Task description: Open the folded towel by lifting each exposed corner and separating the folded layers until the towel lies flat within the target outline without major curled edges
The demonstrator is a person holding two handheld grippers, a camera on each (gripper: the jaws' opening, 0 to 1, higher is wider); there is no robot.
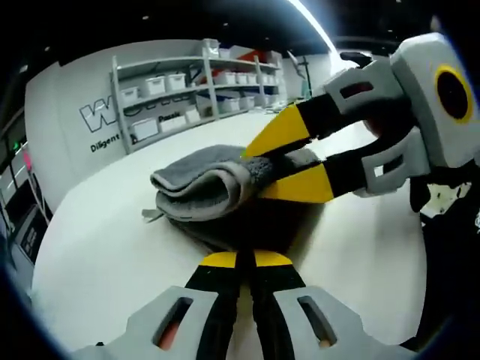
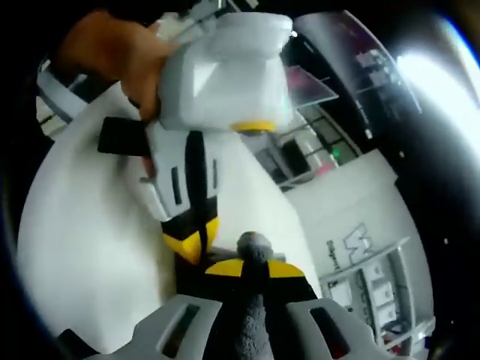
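Observation:
A grey folded towel lies on the white table, its layers bunched and lifted at the right. In the left gripper view my left gripper is shut on the towel's dark near edge. My right gripper comes in from the right, its yellow fingers clamped on an upper fold. In the right gripper view my right gripper holds a grey tuft of the towel between its jaws. Just beyond it my left gripper points down at the towel, held by a hand.
Grey shelves with white bins line the far wall beyond the table, next to large lettering on the wall. Bare white tabletop spreads to the left of the towel. More shelving shows at the lower right of the right gripper view.

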